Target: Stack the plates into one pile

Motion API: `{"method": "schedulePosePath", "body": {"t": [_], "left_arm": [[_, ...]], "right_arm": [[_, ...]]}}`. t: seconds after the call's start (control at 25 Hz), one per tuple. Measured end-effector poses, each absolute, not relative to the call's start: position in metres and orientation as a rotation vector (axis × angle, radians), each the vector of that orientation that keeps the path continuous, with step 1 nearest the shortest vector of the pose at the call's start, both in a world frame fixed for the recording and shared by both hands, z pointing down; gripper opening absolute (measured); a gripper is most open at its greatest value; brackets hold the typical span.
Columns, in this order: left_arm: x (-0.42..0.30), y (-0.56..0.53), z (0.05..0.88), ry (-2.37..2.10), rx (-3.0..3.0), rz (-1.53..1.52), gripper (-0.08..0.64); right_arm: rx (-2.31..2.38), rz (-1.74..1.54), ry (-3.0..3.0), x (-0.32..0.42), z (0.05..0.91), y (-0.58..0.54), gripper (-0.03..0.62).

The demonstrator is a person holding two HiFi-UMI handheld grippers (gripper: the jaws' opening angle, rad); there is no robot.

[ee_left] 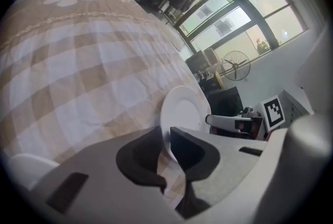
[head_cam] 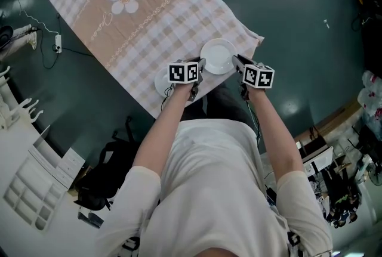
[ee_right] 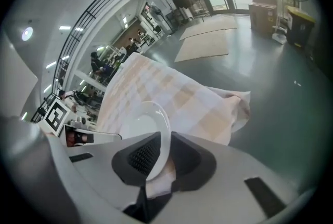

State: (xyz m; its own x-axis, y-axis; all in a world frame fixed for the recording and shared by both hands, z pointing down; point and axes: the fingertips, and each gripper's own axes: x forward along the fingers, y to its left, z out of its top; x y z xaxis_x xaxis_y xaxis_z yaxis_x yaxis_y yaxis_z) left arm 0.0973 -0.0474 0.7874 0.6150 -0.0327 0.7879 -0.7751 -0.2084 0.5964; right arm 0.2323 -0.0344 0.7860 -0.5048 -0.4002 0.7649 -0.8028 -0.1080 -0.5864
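Note:
A small white plate (head_cam: 218, 56) sits near the front corner of the checked tablecloth (head_cam: 137, 17), held from both sides. My left gripper (head_cam: 201, 67) is shut on its left rim, and in the left gripper view the plate (ee_left: 183, 113) stands edge-on with its rim pinched between the dark pads (ee_left: 140, 158). My right gripper (head_cam: 236, 62) is shut on the opposite rim. In the right gripper view the plate (ee_right: 140, 125) also has its edge between the pads (ee_right: 143, 158). A second white plate (head_cam: 162, 82) lies on the cloth, partly hidden under my left gripper.
The cloth hangs over the table's front corner (head_cam: 253, 40), with dark green floor (head_cam: 298, 17) beyond it. A cable and power strip (head_cam: 55, 42) lie on the floor at the left. White racks (head_cam: 30, 190) and a black bag (head_cam: 104, 175) stand at the lower left.

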Motion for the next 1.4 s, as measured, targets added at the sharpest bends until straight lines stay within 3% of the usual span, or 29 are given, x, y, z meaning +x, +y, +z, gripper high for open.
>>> {"method": "schedulePosePath", "body": {"t": [0.16,1.4], "left_arm": [[0.096,-0.048,0.787,-0.682,1.616,0.726,0.046],[-0.014,-0.011,0.727,-0.758,1.599,0.602,0.034]], "right_arm": [[1.366,1.722,-1.819,0.236,0.786,-0.036,0.064],[1.094,1.567,-1.935,0.122,0.73,-0.019,0.064]]}}
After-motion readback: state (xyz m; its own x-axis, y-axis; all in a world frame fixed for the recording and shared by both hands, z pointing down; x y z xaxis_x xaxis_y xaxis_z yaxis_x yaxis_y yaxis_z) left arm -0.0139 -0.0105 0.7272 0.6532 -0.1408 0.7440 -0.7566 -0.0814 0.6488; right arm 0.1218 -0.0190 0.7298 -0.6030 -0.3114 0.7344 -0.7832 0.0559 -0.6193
